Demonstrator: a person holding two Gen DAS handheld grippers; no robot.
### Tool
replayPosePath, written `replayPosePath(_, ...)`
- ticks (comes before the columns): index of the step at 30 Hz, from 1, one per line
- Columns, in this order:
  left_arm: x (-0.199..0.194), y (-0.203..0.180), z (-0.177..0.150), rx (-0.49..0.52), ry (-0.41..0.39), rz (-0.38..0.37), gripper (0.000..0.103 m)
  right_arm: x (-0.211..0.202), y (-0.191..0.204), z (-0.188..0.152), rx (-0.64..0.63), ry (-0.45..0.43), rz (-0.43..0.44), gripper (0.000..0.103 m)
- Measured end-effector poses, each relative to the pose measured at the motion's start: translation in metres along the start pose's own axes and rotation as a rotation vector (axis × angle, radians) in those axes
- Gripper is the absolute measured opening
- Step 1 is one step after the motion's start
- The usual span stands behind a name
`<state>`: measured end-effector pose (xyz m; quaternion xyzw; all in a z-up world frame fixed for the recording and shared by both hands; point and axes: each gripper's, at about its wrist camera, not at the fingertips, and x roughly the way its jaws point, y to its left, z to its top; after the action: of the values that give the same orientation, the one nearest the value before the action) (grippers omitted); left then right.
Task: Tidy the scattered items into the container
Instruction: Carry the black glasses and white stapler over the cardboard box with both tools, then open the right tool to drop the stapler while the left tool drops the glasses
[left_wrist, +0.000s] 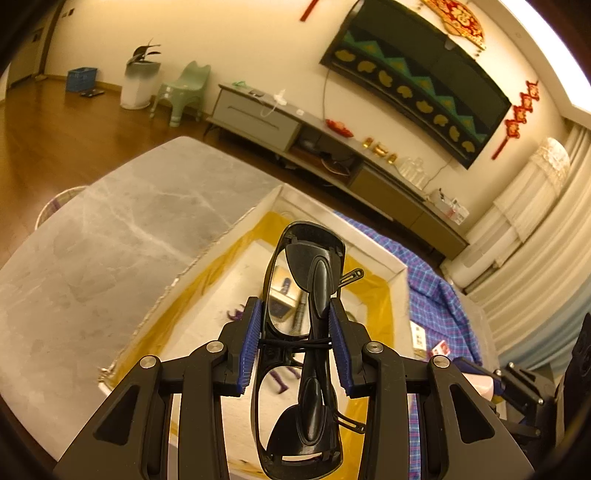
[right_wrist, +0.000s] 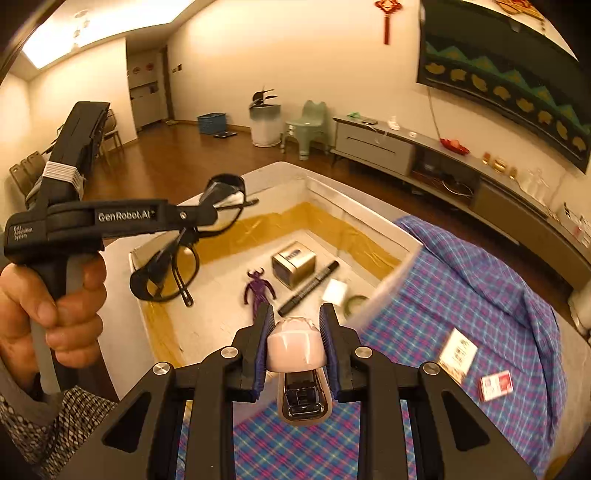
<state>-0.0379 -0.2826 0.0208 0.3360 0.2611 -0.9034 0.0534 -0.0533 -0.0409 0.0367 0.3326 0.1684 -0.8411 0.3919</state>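
Observation:
My left gripper (left_wrist: 295, 332) is shut on folded black glasses (left_wrist: 306, 280) and holds them above the white box (left_wrist: 369, 254) with yellow tape inside. The same glasses (right_wrist: 184, 243) hang from the left gripper (right_wrist: 199, 218) in the right wrist view, over the box's left part. My right gripper (right_wrist: 297, 325) is shut on a pink stapler (right_wrist: 297, 350), held at the near edge of the box (right_wrist: 332, 192). Inside the box lie a purple figurine (right_wrist: 258, 288), a gold carton (right_wrist: 293, 264), a black marker (right_wrist: 310, 286), a white piece (right_wrist: 334, 291) and a tape roll (right_wrist: 356, 302).
A blue plaid cloth (right_wrist: 461, 280) covers the table to the right of the box, with a white card (right_wrist: 458, 354) and a red-and-white card (right_wrist: 496, 386) on it. Grey marble tabletop (left_wrist: 110, 240) lies left of the box. A TV cabinet (left_wrist: 332, 147) stands beyond.

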Motion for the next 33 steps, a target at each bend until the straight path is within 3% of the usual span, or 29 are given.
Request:
replayPosePath(13, 0.022, 0.008, 0.001, 0.031, 0.037, 0.088, 0.037, 0.067, 0.008, 0.024, -0.032, 0.147, 0.064, 0.027)
replayPosePath(26, 0.042, 0.011, -0.013, 0.006, 0.152, 0.091, 0.038, 0.141, -0.022, 0.098, 0.209, 0.236, 0.103, 0.027)
replayPosePath(33, 0.045, 0.009, -0.019, 0.008, 0.186, 0.102, 0.038, 0.184, -0.015, 0.122, 0.27, 0.272, 0.115, 0.027)
